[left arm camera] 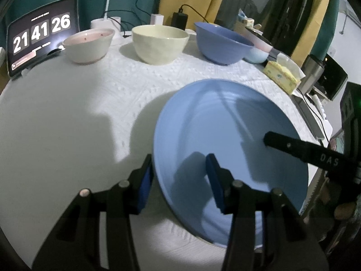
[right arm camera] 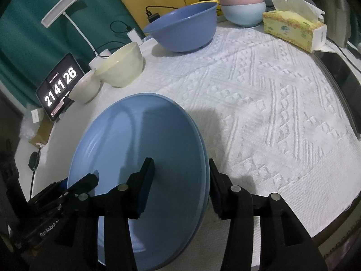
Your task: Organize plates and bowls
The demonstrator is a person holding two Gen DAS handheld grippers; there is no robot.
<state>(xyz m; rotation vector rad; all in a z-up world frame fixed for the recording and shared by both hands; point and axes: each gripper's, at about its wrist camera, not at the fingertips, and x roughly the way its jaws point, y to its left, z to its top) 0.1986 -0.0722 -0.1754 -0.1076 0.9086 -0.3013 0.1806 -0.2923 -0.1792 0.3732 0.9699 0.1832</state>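
Blue plate (left arm camera: 225, 131) lies low and close in front of both tools, on the white textured cloth over the table (left arm camera: 67, 117) — though whether it rests flat or is tipped up off the cloth is hard to tell. The left hand-held gripper (left arm camera: 180, 176) straddles the plate's left rim: one blue pad sits outside the edge, the other over the plate's inner face, with a clear gap between them, so it stands open and not yet clamped. The right hand-held gripper (right arm camera: 180, 180) does the same from the opposite side, its pads either side of the right rim, also apart from the plate. In the right wrist view the rim looks doubled, perhaps two plates nested; I cannot be sure.

Being round, the plate has no long axis — what matters is that each rim runs between a pair of fingers. Both tools look equally near. Further back stand the pale pink bowl (left arm camera: 89, 45), the cream bowl (left arm camera: 160, 44) and the large blue bowl (left arm camera: 221, 43), well apart from the plate.
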